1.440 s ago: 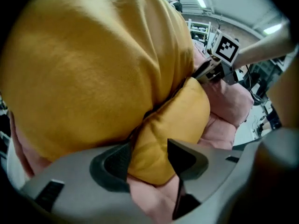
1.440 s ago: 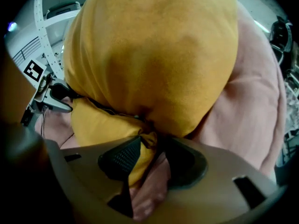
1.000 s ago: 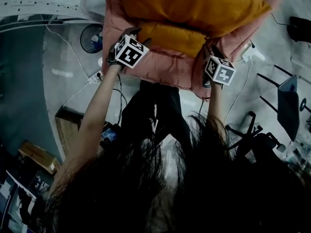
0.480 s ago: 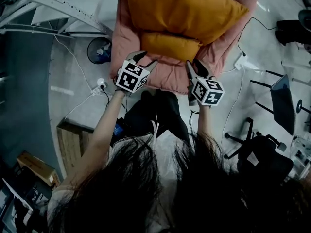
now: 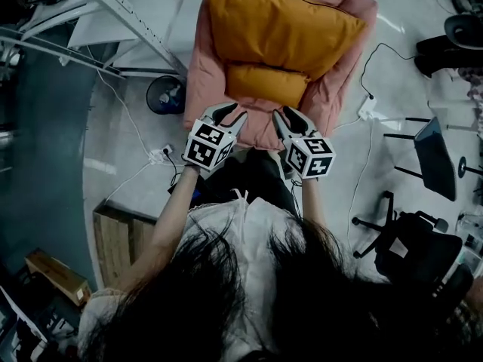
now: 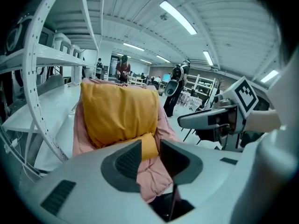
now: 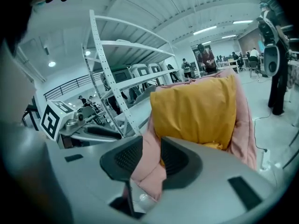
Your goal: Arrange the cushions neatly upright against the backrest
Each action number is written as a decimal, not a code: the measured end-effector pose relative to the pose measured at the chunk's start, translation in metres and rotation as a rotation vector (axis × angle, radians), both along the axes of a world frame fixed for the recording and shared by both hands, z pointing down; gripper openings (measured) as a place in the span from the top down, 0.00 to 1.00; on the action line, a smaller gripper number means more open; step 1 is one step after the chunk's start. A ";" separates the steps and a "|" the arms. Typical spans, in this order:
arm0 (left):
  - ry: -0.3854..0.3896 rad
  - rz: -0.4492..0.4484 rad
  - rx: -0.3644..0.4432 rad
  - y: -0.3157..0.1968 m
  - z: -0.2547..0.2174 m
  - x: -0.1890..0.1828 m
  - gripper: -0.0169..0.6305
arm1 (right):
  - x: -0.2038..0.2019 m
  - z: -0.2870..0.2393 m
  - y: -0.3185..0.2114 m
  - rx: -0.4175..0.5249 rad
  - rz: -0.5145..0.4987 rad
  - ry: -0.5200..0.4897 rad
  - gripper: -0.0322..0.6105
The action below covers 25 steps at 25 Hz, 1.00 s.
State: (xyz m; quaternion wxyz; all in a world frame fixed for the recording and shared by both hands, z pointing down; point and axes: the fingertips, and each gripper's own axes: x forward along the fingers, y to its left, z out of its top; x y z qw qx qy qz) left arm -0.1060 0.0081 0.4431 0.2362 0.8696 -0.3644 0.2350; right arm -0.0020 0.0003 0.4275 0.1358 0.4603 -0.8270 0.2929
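The big cushion (image 5: 281, 27) stands up against the back of the pink chair (image 5: 202, 74). The small cushion (image 5: 266, 84) sits low in front of it and touches it. I think it leans on the big one, but it is hard to see if it stands or lies flat.

The left gripper (image 5: 229, 111) and the right gripper (image 5: 284, 113) hang side by side at the front edge of the seat. Their jaws have just been closing and now stand partly apart. Nothing is between them. Only the chair shows through the gaps, farther off.

What could go wrong? The chair is soft and puffy, so the small cushion may slide forward or tip over. The big cushion is not held, so it may sag to one side. If a gripper goes back in and bumps them, both cushions could fall down.
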 end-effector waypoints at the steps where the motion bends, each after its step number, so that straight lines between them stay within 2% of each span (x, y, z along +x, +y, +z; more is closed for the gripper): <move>1: 0.021 -0.007 0.003 0.004 -0.007 0.000 0.77 | -0.003 -0.006 0.004 0.012 -0.002 -0.002 0.75; 4: 0.064 -0.007 0.015 0.020 -0.025 -0.001 0.79 | -0.011 -0.020 0.019 0.038 0.002 -0.007 0.77; 12: 0.098 0.045 0.037 0.058 -0.035 -0.003 0.79 | -0.021 -0.034 0.061 0.044 0.005 0.022 0.79; 18: 0.095 0.066 0.035 0.076 -0.034 0.008 0.79 | -0.015 -0.031 0.079 0.026 0.003 0.031 0.80; 25: 0.056 0.060 0.058 0.092 -0.044 0.014 0.79 | -0.013 -0.037 0.091 0.037 -0.028 0.006 0.80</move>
